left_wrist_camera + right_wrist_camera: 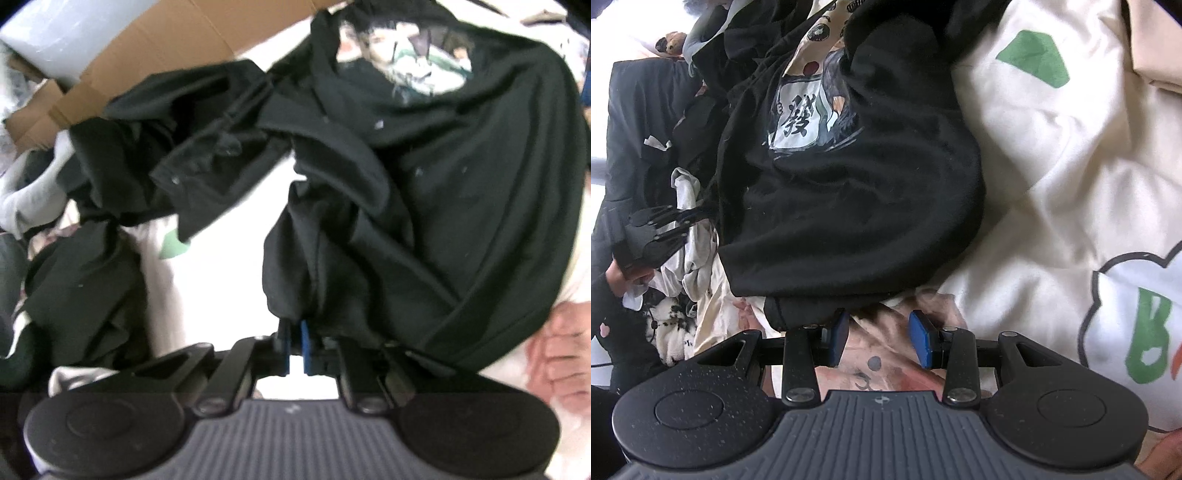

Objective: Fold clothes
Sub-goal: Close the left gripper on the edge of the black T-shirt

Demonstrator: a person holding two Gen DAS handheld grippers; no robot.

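A black T-shirt (443, 192) with a pale printed picture hangs bunched in the left wrist view. My left gripper (295, 341) is shut on a fold of it, and the cloth rises from the blue pads (305, 345). In the right wrist view the same black T-shirt (849, 192) lies crumpled on the bed, its print showing. My right gripper (881, 339) stands open just below its lower hem, over a pale printed cloth (879, 332), gripping nothing. The left gripper (698, 218) shows at the shirt's left edge.
A cream duvet (1052, 166) with green prints covers the right. More dark and white clothes (683, 206) are piled at the left. A cardboard box (147, 48) stands at the back. A person's bare foot (561, 365) rests at the lower right of the left wrist view.
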